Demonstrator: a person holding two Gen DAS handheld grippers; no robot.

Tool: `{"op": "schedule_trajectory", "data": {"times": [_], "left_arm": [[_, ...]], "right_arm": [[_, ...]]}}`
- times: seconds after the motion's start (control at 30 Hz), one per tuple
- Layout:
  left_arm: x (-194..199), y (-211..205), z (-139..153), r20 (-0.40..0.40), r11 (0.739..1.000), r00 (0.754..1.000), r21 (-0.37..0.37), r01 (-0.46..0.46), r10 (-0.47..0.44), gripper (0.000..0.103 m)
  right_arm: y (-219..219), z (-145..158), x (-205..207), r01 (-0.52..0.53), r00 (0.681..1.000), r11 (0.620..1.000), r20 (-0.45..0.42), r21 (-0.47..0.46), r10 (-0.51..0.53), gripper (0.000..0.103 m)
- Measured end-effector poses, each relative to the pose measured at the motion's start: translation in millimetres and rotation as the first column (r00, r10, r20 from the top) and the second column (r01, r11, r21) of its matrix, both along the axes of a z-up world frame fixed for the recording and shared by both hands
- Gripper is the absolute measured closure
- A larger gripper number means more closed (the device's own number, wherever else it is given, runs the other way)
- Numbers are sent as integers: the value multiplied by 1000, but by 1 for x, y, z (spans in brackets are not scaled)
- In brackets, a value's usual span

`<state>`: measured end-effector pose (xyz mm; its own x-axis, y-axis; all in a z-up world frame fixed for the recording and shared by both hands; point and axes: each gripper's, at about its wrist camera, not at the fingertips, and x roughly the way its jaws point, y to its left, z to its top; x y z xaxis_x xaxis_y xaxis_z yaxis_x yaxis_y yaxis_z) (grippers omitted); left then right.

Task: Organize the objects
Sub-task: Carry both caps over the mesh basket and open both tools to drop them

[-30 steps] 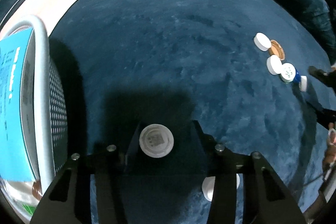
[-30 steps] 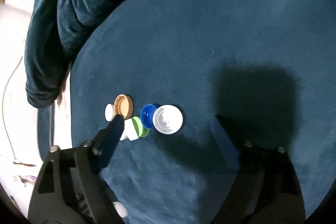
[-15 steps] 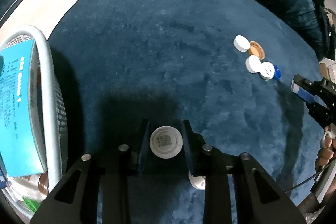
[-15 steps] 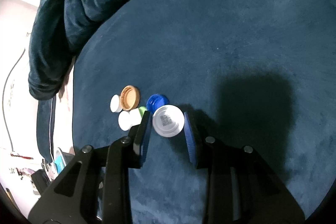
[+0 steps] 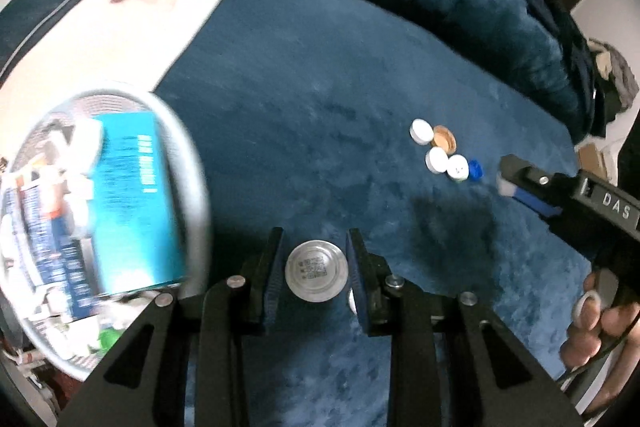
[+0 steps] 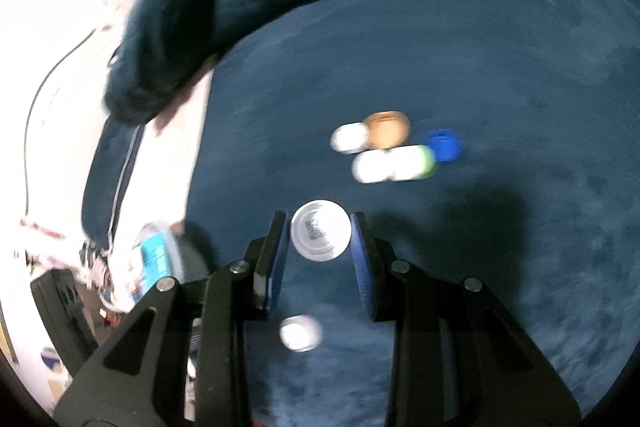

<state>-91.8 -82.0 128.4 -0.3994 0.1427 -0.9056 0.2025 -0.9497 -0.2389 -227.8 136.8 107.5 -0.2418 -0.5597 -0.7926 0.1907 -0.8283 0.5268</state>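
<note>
left wrist: left tool (image 5: 315, 269) clenches white cap (image 5: 315, 272) between pads | right wrist: right tool (image 6: 320, 241) clenches white lid (image 6: 321, 236)

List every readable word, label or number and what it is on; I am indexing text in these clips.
"DAS": on the black body of the right tongs, white letters.
Teal box in the basket: white print, too blurred.
White cap in the left tongs: code-like print, unreadable.
White cap in the right tongs: same, unreadable.
</note>
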Motion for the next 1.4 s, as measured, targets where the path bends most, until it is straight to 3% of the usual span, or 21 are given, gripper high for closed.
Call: {"op": "schedule_trajectory", "data": {"times": [0.27,0.47,0.6,0.8,1.13,1.2,1.27,1.3,1.33,1.4], "left_arm": [[49,-80,37,-65,991,989,5,-134,134,72],[93,-145,44,-69,970,967,22,-244,245,72],[116,-174,36,-46,952,952,43,-302,303,72],[145,-193,21,8,943,947,86,-321,322,72],[136,-189,-2,70,935,952,177,-306,299,72],[134,-189,-4,75,935,953,185,-304,295,62],[135,-192,-4,75,932,950,185,-310,302,29],[136,-192,-3,71,932,950,185,-312,304,22],[137,-193,0,64,931,948,181,-318,311,17],[137,-194,4,64,936,947,144,-322,316,8]], "right_arm": [[-111,38,51,-231,971,973,-67,-19,229,71],[-187,47,96,-393,916,919,-80,16,393,71],[-228,36,131,-490,869,870,-56,57,492,71],[-256,6,170,-550,834,830,19,96,551,71],[-259,-11,181,-532,846,838,58,120,529,70],[-258,-14,177,-527,850,843,68,112,522,70],[-255,-16,174,-522,853,845,83,115,515,70],[-254,-16,174,-520,854,846,86,122,513,66],[-252,-16,174,-520,854,845,87,124,513,60],[-251,-14,175,-522,853,841,89,143,514,32]]}}
